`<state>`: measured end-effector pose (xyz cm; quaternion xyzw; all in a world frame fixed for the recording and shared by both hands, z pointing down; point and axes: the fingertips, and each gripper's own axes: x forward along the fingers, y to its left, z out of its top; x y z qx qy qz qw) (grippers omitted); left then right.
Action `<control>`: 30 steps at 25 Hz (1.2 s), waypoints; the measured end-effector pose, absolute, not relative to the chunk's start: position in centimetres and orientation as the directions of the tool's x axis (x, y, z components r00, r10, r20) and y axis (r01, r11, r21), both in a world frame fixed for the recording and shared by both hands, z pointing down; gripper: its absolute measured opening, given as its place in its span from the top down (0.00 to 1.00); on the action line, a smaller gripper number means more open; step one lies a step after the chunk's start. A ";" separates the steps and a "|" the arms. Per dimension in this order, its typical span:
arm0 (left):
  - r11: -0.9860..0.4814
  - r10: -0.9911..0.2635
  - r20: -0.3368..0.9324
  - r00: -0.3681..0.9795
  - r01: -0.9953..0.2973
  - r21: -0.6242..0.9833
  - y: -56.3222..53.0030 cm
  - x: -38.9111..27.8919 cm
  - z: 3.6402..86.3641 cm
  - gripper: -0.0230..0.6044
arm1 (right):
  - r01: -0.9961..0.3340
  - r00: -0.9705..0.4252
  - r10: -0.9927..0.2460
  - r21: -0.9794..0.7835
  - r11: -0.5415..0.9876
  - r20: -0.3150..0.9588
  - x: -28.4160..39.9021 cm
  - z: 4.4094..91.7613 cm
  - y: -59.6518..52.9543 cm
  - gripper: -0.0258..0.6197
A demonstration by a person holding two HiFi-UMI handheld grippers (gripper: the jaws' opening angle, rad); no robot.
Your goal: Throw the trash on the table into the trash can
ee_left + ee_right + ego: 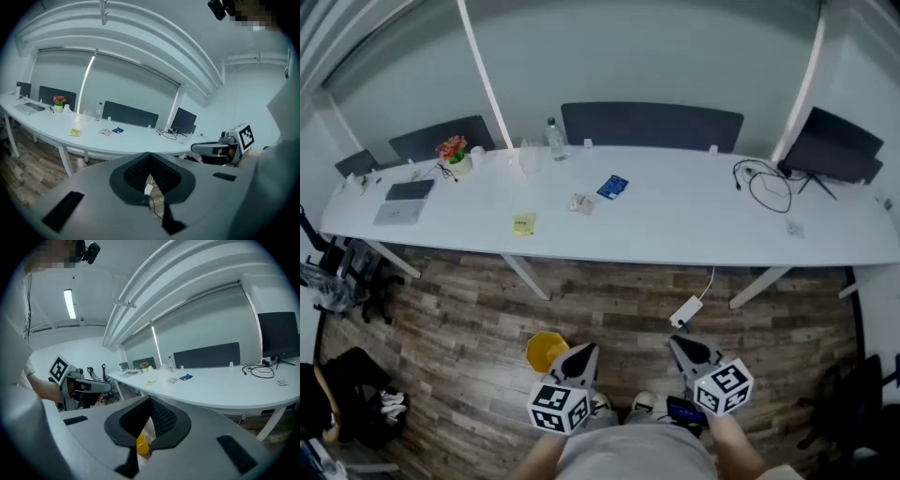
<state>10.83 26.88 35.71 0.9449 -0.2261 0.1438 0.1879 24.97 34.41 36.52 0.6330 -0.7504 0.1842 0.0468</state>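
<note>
On the long white table (694,234) lie a yellow paper scrap (523,223), a crumpled clear wrapper (580,203) and a blue packet (612,187). A yellow trash can (546,352) stands on the wooden floor in front of the table. My left gripper (578,361) hangs just right of the can, well short of the table, jaws shut and empty. My right gripper (686,352) is level with it, also shut on nothing. The left gripper view shows the shut tips (150,155) with the trash (75,132) far off. Below the shut tips (150,401) in the right gripper view is the can (142,445).
A laptop (405,202), a flower pot (455,155) and a water bottle (554,138) sit on the table's left half, with black cables (769,185) and a monitor (832,145) at the right. A white power adapter (685,311) lies on the floor. Dark chairs stand behind the table.
</note>
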 end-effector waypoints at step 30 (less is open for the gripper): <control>-0.817 -0.411 0.359 0.838 -0.513 0.263 29.9 14.8 35.6 0.96 | -0.962 -0.228 -0.940 -0.209 0.176 0.255 30.7 36.6 37.4 0.91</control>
